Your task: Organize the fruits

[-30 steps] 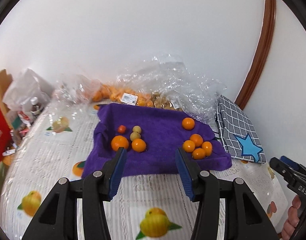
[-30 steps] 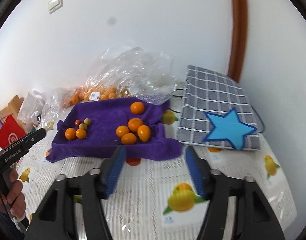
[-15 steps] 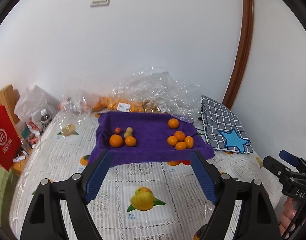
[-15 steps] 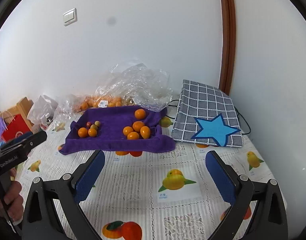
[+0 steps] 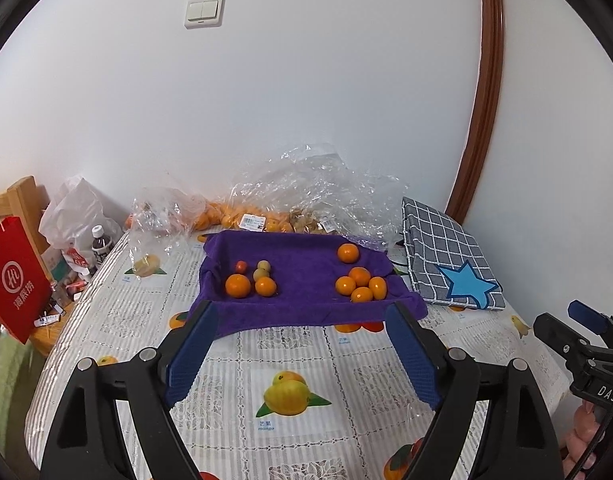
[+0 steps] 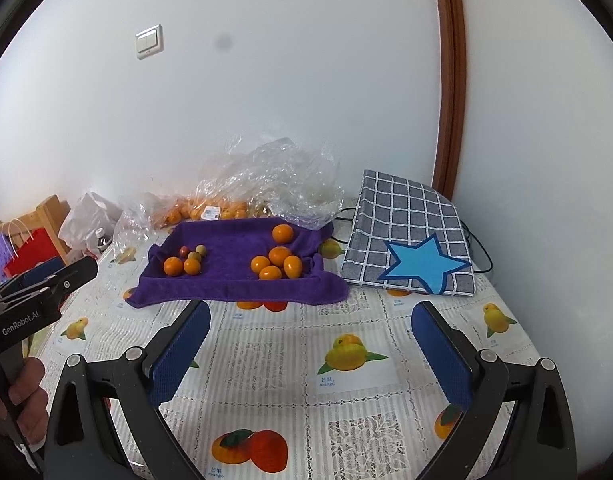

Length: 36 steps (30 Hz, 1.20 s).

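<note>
A purple towel [image 5: 302, 280] [image 6: 234, 268] lies on the table and bears two groups of fruit. The left group [image 5: 250, 280] [image 6: 186, 262] has two oranges, two small greenish fruits and a small red one. The right group [image 5: 360, 280] [image 6: 278, 262] has several oranges, one [image 5: 348, 253] set apart behind. My left gripper [image 5: 302, 324] is open and empty, held back from the towel's near edge. My right gripper [image 6: 310, 320] is open and empty, also short of the towel.
Clear plastic bags of oranges [image 5: 266, 208] lie behind the towel against the wall. A grey checked bag with a blue star [image 5: 450, 264] [image 6: 410, 244] lies to the right. A red paper bag [image 5: 14, 280] and clutter stand past the table's left edge. The tablecloth [image 5: 290, 360] has printed fruit.
Both grippers have pulled back and up from the towel and opened wider. The fruit has not moved.
</note>
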### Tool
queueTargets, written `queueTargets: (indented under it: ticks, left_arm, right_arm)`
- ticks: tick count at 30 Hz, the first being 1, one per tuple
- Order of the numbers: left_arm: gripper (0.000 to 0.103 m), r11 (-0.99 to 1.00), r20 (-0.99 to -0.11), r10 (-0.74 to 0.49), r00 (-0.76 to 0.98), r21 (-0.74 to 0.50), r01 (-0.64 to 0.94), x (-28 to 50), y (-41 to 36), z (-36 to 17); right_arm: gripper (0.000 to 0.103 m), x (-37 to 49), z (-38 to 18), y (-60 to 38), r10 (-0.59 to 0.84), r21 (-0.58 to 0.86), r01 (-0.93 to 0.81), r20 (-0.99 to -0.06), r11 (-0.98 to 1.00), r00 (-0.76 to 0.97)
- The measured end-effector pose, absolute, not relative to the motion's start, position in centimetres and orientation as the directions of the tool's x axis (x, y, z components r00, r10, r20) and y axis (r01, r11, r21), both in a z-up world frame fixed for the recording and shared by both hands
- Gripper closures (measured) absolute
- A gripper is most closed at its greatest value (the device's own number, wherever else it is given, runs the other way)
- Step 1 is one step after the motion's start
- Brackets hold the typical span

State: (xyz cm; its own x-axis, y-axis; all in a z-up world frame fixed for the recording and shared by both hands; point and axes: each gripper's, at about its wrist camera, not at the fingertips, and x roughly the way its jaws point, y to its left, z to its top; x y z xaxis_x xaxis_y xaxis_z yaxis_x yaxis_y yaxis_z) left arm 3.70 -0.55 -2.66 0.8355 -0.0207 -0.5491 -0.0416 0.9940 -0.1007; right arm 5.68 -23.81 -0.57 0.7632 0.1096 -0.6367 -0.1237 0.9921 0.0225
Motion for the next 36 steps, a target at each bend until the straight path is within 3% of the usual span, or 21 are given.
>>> queueTargets:
  ticks: [36]
  left_arm:
    - [0.018, 0.994, -0.542, -0.02, 0.84, -0.103, -0.043, 3.01, -0.63, -2.29]
  right_arm:
    - [0.003, 4.88, -0.32, -24.39, 0.099, 0.025, -0.108, -0.638, 0.994, 0.764]
